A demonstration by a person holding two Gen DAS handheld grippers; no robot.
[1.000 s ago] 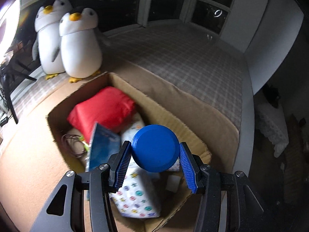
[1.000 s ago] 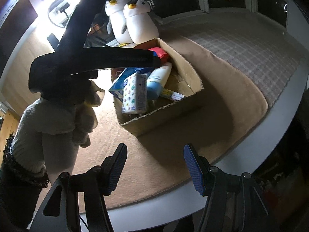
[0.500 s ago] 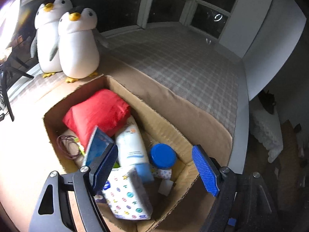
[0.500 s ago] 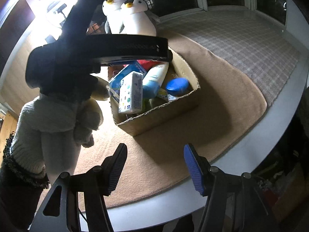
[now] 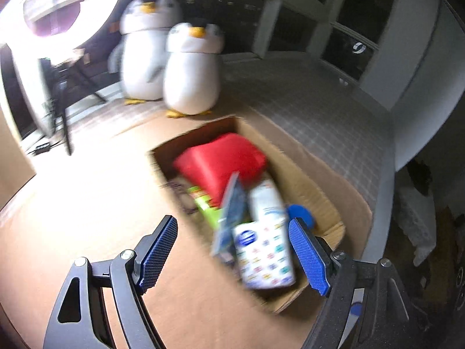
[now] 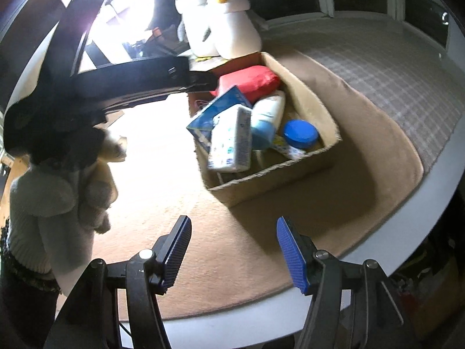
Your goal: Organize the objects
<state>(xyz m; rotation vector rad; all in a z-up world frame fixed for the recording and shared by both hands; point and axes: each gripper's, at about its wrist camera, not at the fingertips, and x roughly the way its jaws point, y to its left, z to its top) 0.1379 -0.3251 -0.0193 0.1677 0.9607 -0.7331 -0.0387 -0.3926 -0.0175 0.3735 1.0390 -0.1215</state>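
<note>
Moved since a second ago: blue-lidded jar (image 6: 300,133) went from being clamped in the left gripper (image 5: 232,254) to sitting in the cardboard box (image 6: 305,99), near its right corner.
Left gripper: fingers spread apart, nothing between them; it had pulled back and to the left of the box, so the whole left wrist view was motion-blurred.
Right gripper: right gripper (image 6: 234,251) had its fingers wide apart and empty, hovering over the tan mat (image 6: 377,168) in front of the box, pretty much the same spot as before.
Box contents: red pouch (image 6: 250,80) at the back, white bottle with a light blue cap (image 6: 268,116) lying next to the jar, patterned tissue pack (image 6: 231,141) standing up front, blue packet (image 6: 218,107) leaning behind it.
Writing: tissue pack had a round blue logo, but honestly too blurry to read. No brand I could make out anywhere.
Background: two plush penguins (image 6: 221,20) just behind the box, ring light (image 5: 58,8) glaring at the left.
</note>
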